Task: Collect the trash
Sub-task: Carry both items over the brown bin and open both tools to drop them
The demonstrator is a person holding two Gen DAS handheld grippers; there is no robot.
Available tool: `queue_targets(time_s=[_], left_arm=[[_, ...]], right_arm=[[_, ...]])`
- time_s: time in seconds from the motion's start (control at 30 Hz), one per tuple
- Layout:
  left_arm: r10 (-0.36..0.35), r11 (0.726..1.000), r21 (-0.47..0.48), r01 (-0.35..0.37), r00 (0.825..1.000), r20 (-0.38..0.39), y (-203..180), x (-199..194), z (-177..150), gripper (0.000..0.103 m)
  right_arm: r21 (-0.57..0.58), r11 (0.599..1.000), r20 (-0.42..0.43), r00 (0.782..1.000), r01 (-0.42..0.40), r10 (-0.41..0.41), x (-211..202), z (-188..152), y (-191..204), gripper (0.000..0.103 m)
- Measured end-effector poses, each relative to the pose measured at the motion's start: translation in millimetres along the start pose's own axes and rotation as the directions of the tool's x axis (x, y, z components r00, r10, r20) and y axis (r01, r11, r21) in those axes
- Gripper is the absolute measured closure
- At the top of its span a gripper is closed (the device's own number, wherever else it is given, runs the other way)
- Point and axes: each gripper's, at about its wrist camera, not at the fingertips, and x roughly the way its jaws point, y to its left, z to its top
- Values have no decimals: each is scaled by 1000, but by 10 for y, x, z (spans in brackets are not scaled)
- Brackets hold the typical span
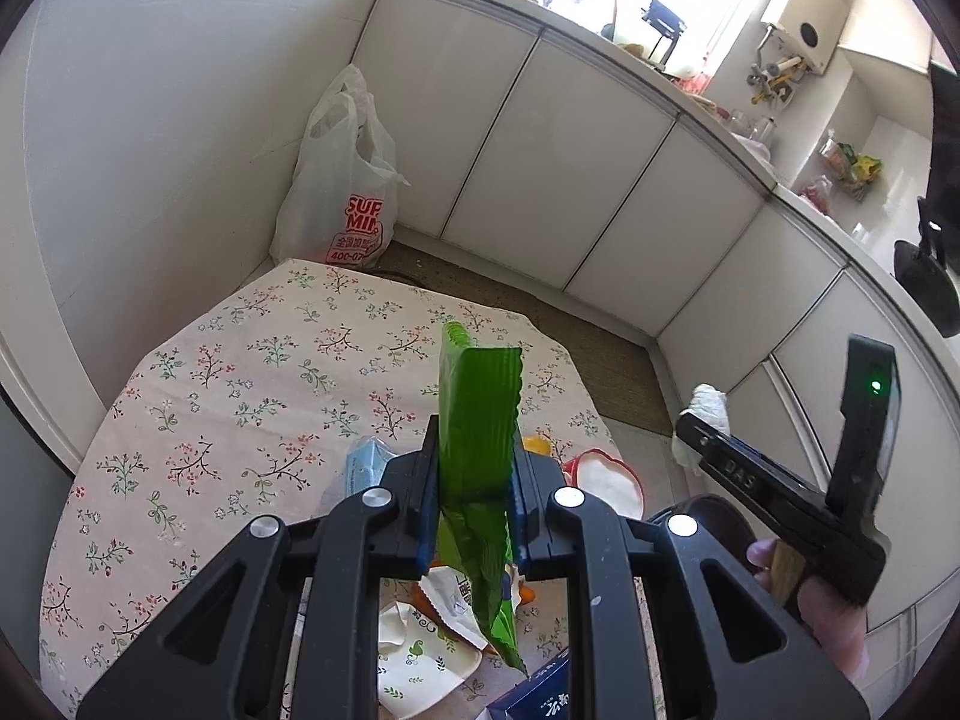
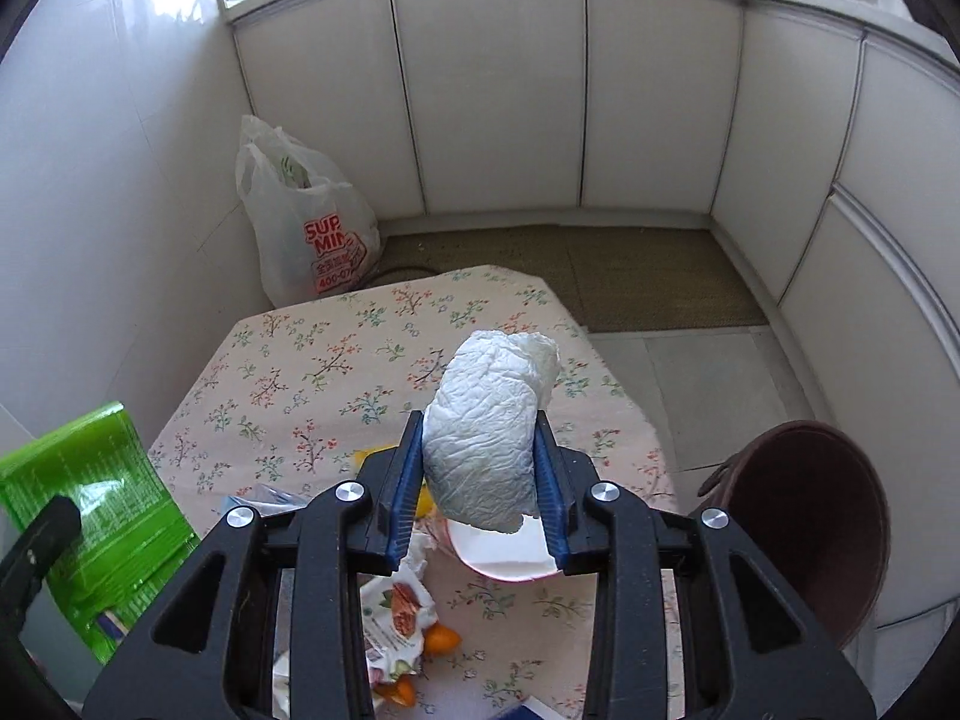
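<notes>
My left gripper (image 1: 474, 468) is shut on a green snack wrapper (image 1: 477, 420) and holds it upright above the floral table (image 1: 240, 372). The wrapper also shows in the right wrist view (image 2: 96, 516) at the left edge. My right gripper (image 2: 480, 462) is shut on a crumpled white tissue (image 2: 489, 426), held above the table; it also shows in the left wrist view (image 1: 711, 414) at the right. More wrappers (image 2: 396, 606) and orange peel (image 2: 441, 639) lie on the table below the grippers. A brown bin (image 2: 810, 528) stands at the table's right.
A white plastic shopping bag (image 2: 306, 228) stands on the floor by the wall behind the table. White cabinets (image 2: 492, 90) run along the back and right. A white bowl with a red rim (image 1: 606, 474) sits near the table's right edge. A blue box (image 1: 534, 690) lies at the near edge.
</notes>
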Motion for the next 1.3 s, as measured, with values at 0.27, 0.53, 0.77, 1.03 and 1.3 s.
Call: queue_targets(time_s=[0.27, 0.53, 0.77, 1.03, 1.3], left_arm=[[-49, 996, 83, 45, 997, 54, -356, -99, -156, 85], [-138, 973, 201, 114, 984, 110, -878, -185, -380, 85], [-194, 943, 298, 151, 973, 122, -1464, -154, -594, 83], [-271, 905, 358, 229, 960, 70, -2230, 33, -762, 83], [-298, 879, 385, 282, 954, -19, -2923, 474, -890, 85]], right_arm=[[22, 998, 131, 990, 58, -60, -487, -271, -366, 70], [113, 990, 243, 964, 81, -107, -826, -579, -782, 69], [187, 973, 258, 949, 137, -183, -879, -675, -1273, 69], [333, 916, 228, 924, 223, -308, -884, -779, -2061, 68], [493, 839, 142, 931, 228, -336, -699, -898, -2779, 68]])
